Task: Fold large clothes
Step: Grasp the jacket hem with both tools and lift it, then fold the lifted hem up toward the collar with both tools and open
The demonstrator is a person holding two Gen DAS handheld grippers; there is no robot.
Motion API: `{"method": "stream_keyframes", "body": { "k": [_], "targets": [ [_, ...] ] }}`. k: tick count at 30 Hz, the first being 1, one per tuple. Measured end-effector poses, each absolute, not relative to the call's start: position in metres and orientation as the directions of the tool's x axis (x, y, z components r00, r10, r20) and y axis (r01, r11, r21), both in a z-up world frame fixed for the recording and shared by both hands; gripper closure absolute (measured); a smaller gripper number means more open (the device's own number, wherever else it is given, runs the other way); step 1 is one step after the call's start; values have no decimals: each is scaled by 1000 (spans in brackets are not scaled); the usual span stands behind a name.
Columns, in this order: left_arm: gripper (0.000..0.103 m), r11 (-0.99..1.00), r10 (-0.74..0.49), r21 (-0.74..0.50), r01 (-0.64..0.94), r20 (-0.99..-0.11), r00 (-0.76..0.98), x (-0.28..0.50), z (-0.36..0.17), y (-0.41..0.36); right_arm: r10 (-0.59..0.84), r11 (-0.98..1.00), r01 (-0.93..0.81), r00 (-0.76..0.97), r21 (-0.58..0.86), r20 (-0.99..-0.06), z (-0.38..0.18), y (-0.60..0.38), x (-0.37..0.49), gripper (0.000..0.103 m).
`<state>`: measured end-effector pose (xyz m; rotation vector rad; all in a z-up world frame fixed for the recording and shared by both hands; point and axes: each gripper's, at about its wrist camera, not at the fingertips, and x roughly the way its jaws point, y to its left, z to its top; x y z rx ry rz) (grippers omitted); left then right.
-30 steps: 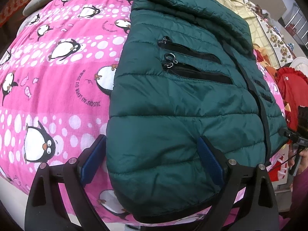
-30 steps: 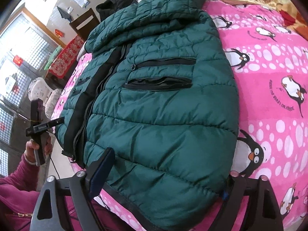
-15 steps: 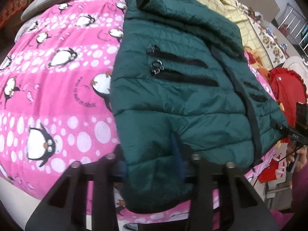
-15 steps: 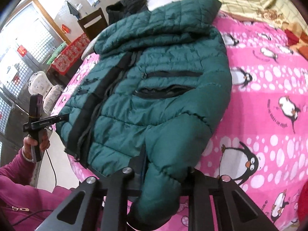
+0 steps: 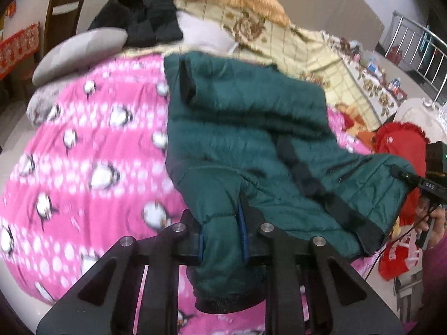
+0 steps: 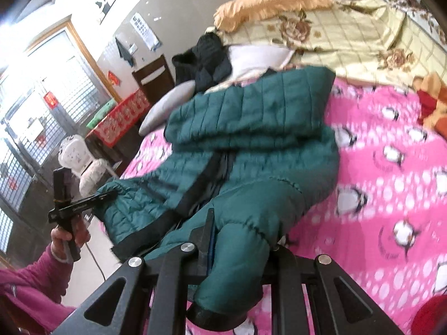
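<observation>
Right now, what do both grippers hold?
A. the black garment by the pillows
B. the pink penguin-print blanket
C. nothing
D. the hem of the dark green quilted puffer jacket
D: the left gripper and the right gripper are each shut on the hem of the dark green quilted puffer jacket, bunching the fabric between their fingers.

A lived-in home bedroom: a bed spread with a pink penguin-print blanket (image 5: 83, 150) and a cream floral quilt (image 6: 349, 36), an orange pillow (image 6: 268, 0) at its head and a grey cushion (image 5: 78, 53) beside it. A wooden chair (image 5: 60, 25), red paper decorations (image 6: 50, 100) on a barred window and paper notices (image 6: 145, 30) on the wall mark it as domestic.
</observation>
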<state>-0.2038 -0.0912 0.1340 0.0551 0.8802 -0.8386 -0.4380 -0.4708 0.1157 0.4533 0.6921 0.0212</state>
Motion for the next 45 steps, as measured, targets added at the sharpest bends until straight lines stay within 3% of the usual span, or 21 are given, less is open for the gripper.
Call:
{"method": "stream_keyframes", "body": {
  "k": [10,16,28,38,43,45],
  "targets": [
    [85,688,-666,-262,677,-599,445,-154,198,-133,47,884,216,842,415,-537,168,-510,-386,88],
    [85,725,-642,-250,641,-581,499,-106,212,-167,-24,852,286,857,438,-514,189,-545,-336,88],
    [85,813,-548,-285,508,-670,501,7,172,-229,-121,784,451,786,428,-607,154,-622,-221,88],
    [85,836,-522,-308,455,-702,485,62,140,-266,-95,725,491,766,483,-636,111,-673,-161,88],
    [84,845,-517,-347,407,-723,459,78,123,-276,-48,674,443,824,591,-564,102,-685,-162,66],
    [83,842,-523,-358,404,-726,447,79,122,-278,-61,671,433,841,602,-538,112,-682,-171,48]
  ]
}}
